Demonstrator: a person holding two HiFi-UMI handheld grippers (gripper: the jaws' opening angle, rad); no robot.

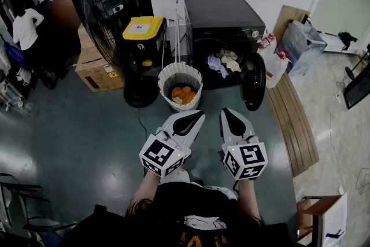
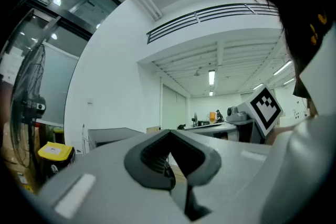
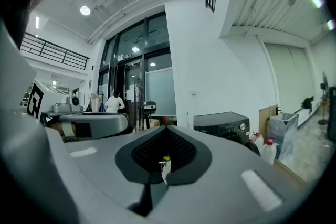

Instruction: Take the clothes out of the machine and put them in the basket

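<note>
Black front-loading washing machine (image 1: 222,14), top centre, door open: pale clothes (image 1: 224,61) remain inside. White mesh basket (image 1: 180,72): orange garment (image 1: 184,93) deposited. Left gripper (image 1: 198,114), right gripper (image 1: 225,112): jaws closed, empty.

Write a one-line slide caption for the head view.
Left gripper and right gripper, both shut, face the open washer with clothes inside; the basket beside it holds orange clothes.

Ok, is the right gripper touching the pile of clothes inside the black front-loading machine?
Apart. The head view shows the right gripper well short of the clothes, bare floor between them.
</note>
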